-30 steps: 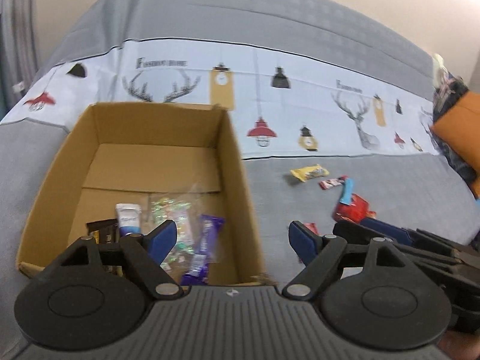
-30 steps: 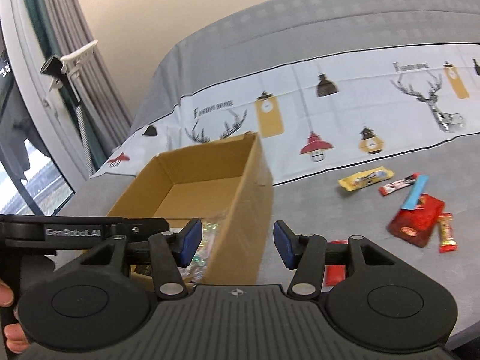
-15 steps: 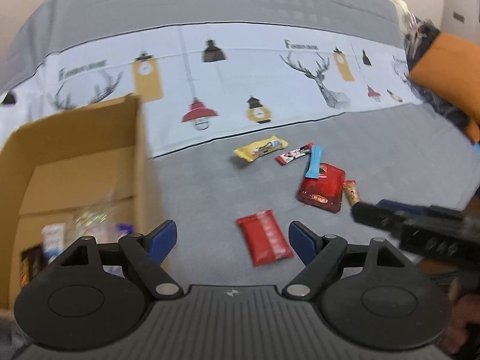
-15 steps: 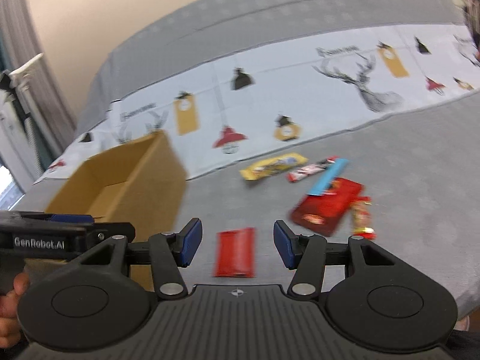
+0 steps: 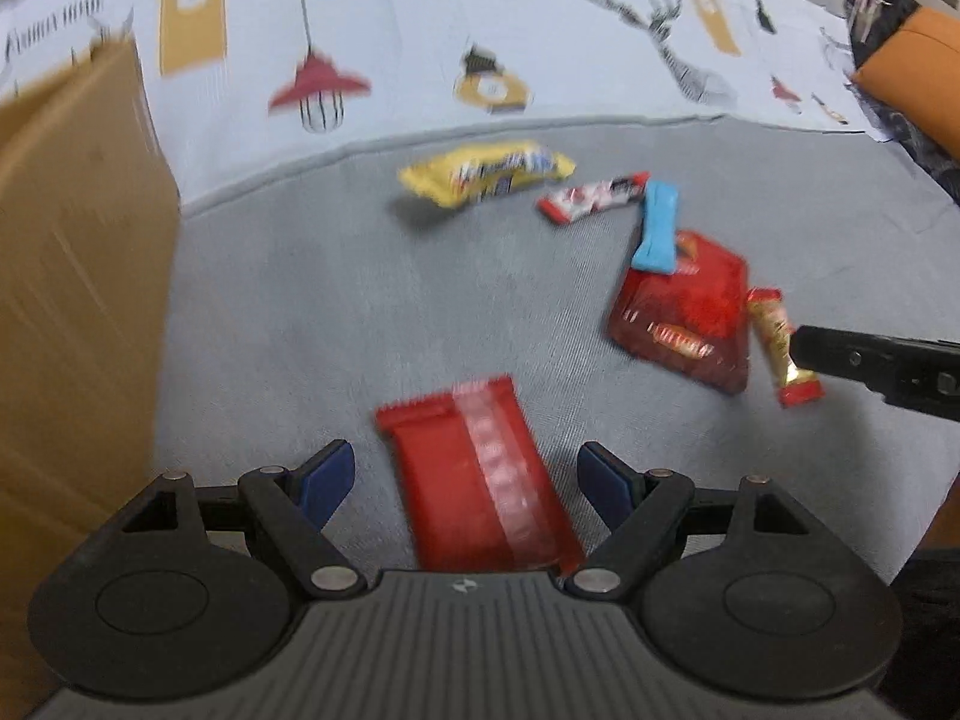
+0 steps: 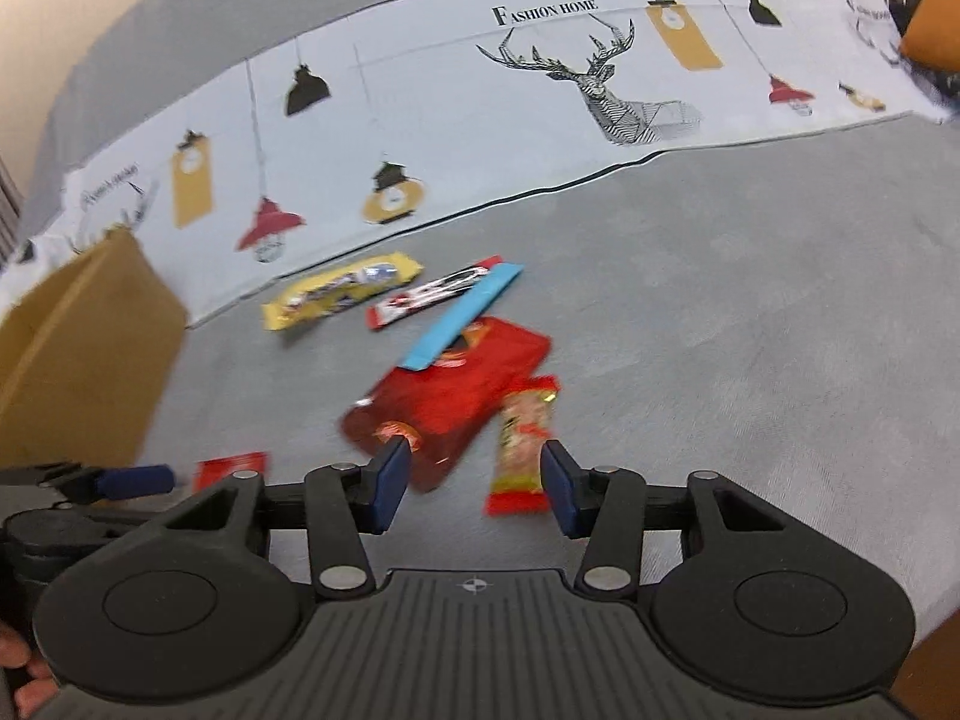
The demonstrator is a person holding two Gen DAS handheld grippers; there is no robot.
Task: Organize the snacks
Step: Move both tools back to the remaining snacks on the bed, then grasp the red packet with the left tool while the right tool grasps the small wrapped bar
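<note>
My left gripper (image 5: 465, 480) is open, its jaws on either side of a flat red snack pack (image 5: 480, 474) lying on the grey cover. My right gripper (image 6: 474, 480) is open over a small red-and-gold bar (image 6: 525, 444) and the corner of a big red pouch (image 6: 450, 402). A blue strip (image 6: 465, 312), a red-white bar (image 6: 432, 297) and a yellow bar (image 6: 342, 291) lie beyond. The cardboard box (image 5: 66, 276) stands to the left; its inside is hidden.
The snacks lie on a grey bed cover with a pale printed band (image 6: 540, 96) behind them. An orange cushion (image 5: 918, 78) sits at the far right. The right gripper's arm (image 5: 882, 360) reaches in from the right in the left wrist view.
Both grippers have swung right, away from the box, and dropped toward the loose snacks. The red pack now lies between the left jaws; the small bar between the right jaws.
</note>
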